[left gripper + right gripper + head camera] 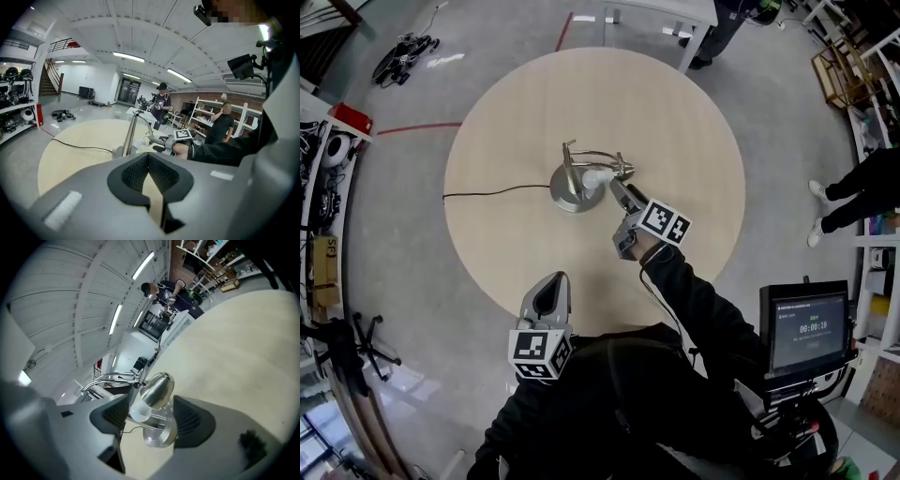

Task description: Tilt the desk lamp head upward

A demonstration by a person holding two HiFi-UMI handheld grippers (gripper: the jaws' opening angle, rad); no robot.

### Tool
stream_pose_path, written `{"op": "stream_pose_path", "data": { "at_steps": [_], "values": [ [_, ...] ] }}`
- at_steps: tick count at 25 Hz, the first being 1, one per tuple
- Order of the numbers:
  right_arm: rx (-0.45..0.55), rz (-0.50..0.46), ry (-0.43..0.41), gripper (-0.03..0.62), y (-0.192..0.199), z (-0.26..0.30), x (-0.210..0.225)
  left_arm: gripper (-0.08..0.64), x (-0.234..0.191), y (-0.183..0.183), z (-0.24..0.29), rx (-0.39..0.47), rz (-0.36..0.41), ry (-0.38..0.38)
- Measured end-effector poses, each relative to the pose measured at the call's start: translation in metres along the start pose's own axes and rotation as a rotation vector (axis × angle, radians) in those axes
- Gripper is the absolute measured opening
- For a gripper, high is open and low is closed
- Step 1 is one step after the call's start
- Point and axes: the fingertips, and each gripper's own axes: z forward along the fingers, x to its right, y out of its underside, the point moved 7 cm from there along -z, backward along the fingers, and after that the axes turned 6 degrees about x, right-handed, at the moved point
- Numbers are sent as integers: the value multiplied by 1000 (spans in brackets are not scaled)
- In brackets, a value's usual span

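Note:
A brushed-metal desk lamp stands near the middle of the round wooden table, its bulb white. In the right gripper view the lamp head and bulb sit between the pads of my right gripper, which is open, with a gap on each side. From the head view that right gripper reaches the lamp from the near right. My left gripper hangs at the table's near edge, well away from the lamp. Its own view shows the left gripper shut on nothing, with the lamp pole beyond.
A black cord runs left from the lamp base off the table. A monitor stands at the near right. A person's legs are at the right, a white table at the far side, shelves at the left.

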Motion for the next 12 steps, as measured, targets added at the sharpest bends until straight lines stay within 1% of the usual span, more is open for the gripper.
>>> {"op": "stream_pose_path", "data": {
  "at_steps": [3,5,10,12],
  "values": [
    [24,19,12,291,3,24,12,8,-25,8,9,-10,-35,-23],
    [27,27,5,291,6,39,20,8,-41,15,19,-10,-37,-33],
    [35,34,-15,292,2,42,21,8,-61,13,38,13,20,-68],
    [42,42,-27,291,2,42,20,8,-70,8,48,24,28,-85]
  ]
}}
